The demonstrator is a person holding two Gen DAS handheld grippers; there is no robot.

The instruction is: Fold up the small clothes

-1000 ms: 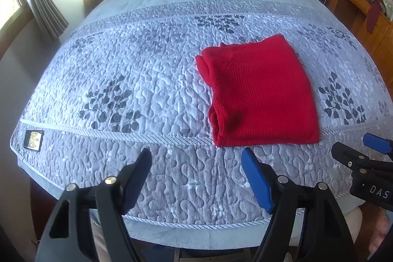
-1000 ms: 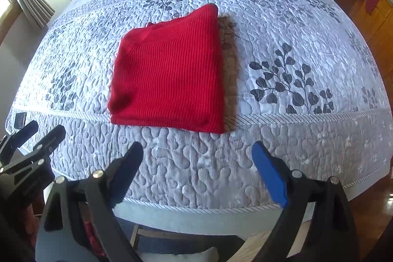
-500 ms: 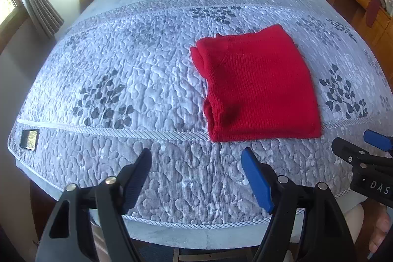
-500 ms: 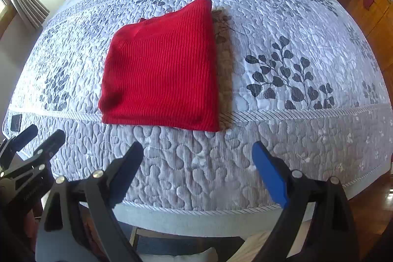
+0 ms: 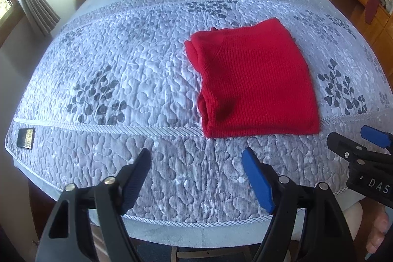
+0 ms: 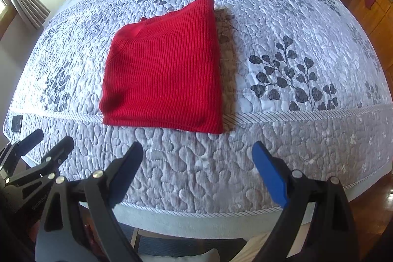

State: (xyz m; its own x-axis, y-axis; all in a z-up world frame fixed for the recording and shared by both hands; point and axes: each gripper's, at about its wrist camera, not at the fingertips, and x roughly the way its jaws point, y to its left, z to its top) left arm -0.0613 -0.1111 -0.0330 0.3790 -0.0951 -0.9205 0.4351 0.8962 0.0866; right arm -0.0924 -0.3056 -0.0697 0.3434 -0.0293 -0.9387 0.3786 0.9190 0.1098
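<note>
Fingers on both of my grippers stand wide with nothing between them, hanging over the near edge of the bed.

What I am after is the red sweater, which lies flat on the quilt, already folded into a rough rectangle. In the left wrist view it sits in the upper right of centre, up and to the right of my left gripper. In the right wrist view it sits up and to the left of my right gripper. So it lies ahead of both and between them, apart from every fingertip, with a strip of bare quilt between its near hem and the pads.

Its long axis looks to run away from me, up the frame. The bulkier, rolled edge with the doubled layers faces the left side of the left view, and the clean straight edge faces the right side of the right view, throwing a brown shadow on the quilt.

Neither hand seems clearly nearer. I judge the folding close to done; any further fold would likely bring the near hem up toward the far edge, each gripper taking its own near corner.

Out at the lower left corner of the bed a small dark phone lies, well clear.
</note>
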